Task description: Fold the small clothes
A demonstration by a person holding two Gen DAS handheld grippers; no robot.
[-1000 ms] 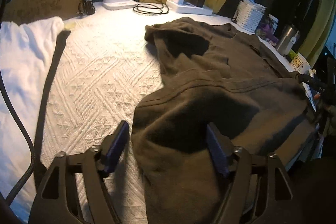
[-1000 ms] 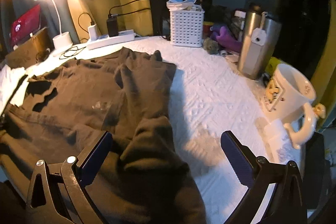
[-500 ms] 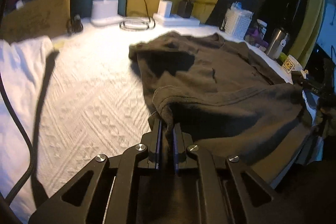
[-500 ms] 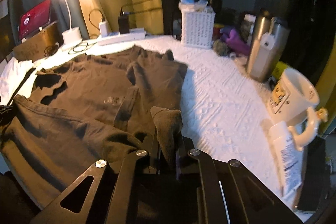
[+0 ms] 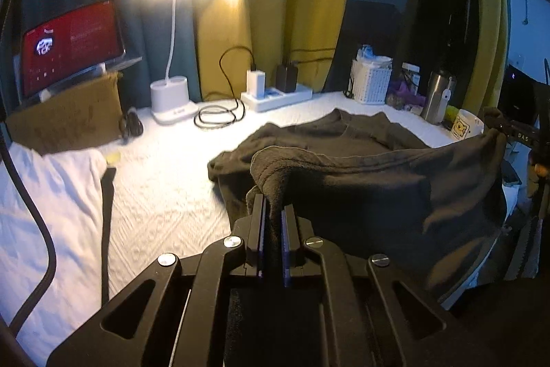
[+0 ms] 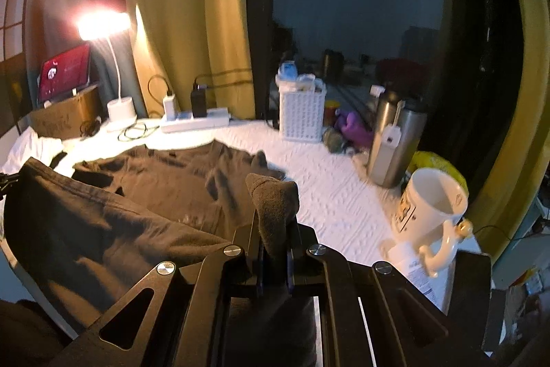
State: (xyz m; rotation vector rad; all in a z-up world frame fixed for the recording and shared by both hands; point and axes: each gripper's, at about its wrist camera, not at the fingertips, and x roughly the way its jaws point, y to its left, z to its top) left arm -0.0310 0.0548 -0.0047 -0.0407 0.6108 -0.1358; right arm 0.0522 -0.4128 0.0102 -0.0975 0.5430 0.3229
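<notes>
A: Where does the left view sit?
B: Low behind its own fingers (image 5: 288, 222), close over the bed (image 5: 165, 195), facing the lamp (image 5: 170, 98) and curtain.
A: And the right?
B: Same height, behind its fingers (image 6: 294, 236), aimed at the basket (image 6: 300, 112) and flask (image 6: 392, 143).
A: Any overlap?
B: Both catch the shirt (image 5: 361, 174), lamp, power strip (image 6: 194, 122) and mug (image 6: 429, 208).

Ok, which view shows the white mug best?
The right wrist view: the white mug sits large and close at the right, showing its open mouth, handle and printed side. In the left wrist view it is small and far off, partly behind the raised dark shirt.
</notes>
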